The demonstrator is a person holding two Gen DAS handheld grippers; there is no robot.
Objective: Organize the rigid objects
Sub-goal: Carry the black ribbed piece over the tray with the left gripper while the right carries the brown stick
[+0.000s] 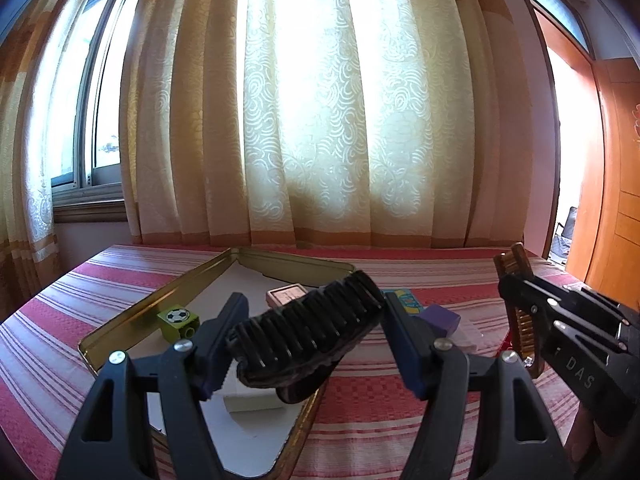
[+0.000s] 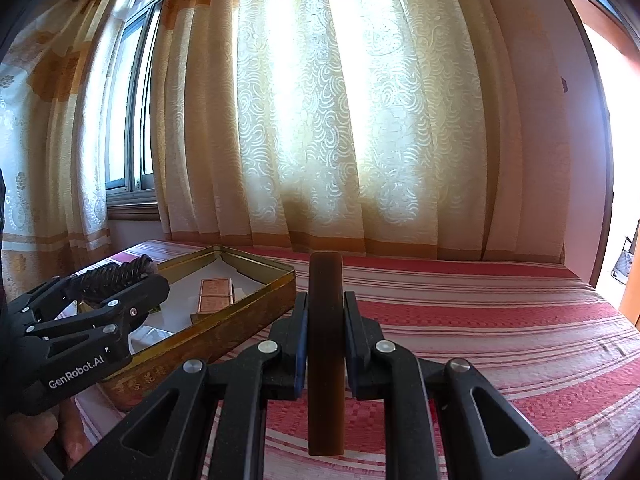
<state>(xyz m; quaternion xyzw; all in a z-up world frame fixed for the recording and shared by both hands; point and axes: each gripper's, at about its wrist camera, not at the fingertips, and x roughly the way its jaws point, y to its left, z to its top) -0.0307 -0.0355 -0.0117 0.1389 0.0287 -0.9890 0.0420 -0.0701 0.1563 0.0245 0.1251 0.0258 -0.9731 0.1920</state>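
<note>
My left gripper point(image 1: 312, 314) is shut on a black ribbed comb-like brush point(image 1: 304, 332), held tilted over the near right side of a shallow gold-rimmed tin point(image 1: 160, 300). That gripper point(image 2: 132, 276) also shows at the left of the right wrist view, above the tin point(image 2: 240, 320). My right gripper point(image 2: 326, 300) is shut on a brown wooden brush point(image 2: 325, 360) seen edge-on above the striped cloth, right of the tin. In the left wrist view the right gripper point(image 1: 516, 280) grips that brush point(image 1: 524, 328), whose golden bristles show.
Inside the tin lie a green block with a football picture point(image 1: 178, 320), a pinkish box point(image 1: 286, 295) and a white block point(image 1: 252, 400). A purple block point(image 1: 440, 318) and a blue card point(image 1: 408, 300) lie on the red-striped cloth point(image 2: 500, 320). Curtains hang behind.
</note>
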